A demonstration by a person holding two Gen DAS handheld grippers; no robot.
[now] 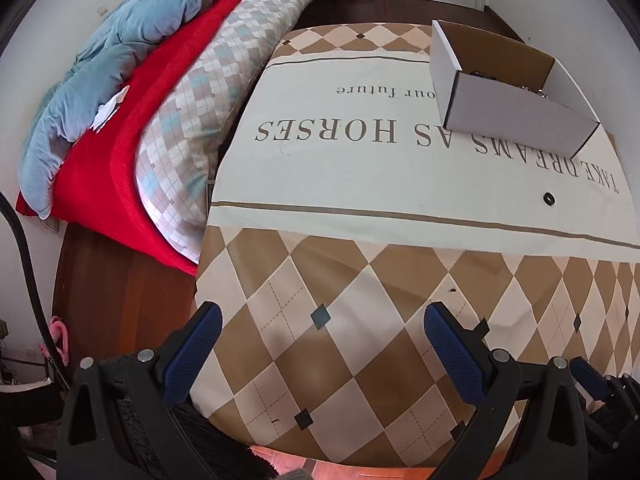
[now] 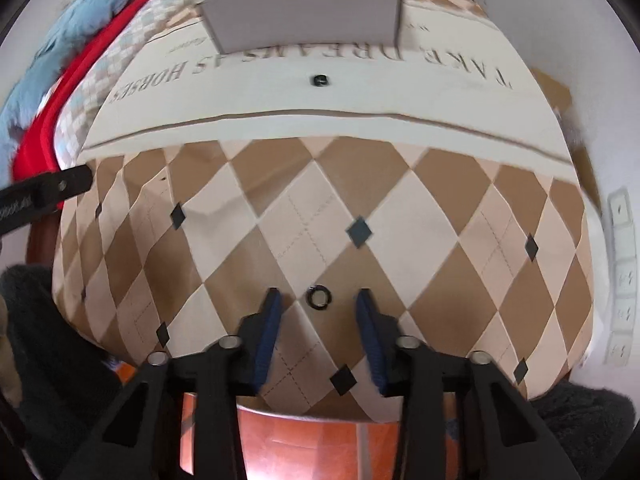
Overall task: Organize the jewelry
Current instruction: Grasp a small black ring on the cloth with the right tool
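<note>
A white cardboard box (image 1: 508, 92) stands at the far right of the cloth-covered table, with some jewelry (image 1: 534, 90) inside; it shows at the top of the right wrist view (image 2: 308, 12). A small black ring (image 1: 548, 199) lies on the cream band of the cloth, also in the right wrist view (image 2: 319, 80). A second black ring (image 2: 319, 297) lies on the diamond pattern between the tips of my right gripper (image 2: 319, 304), which is open around it. My left gripper (image 1: 320, 320) is open and empty above the near left part of the table.
The tablecloth (image 1: 360, 160) has a brown diamond pattern and printed words. A bed with red, blue and checked bedding (image 1: 132, 120) runs along the left. A white wall with sockets (image 2: 622, 280) is at the right. Orange floor (image 2: 304, 440) shows below the table's near edge.
</note>
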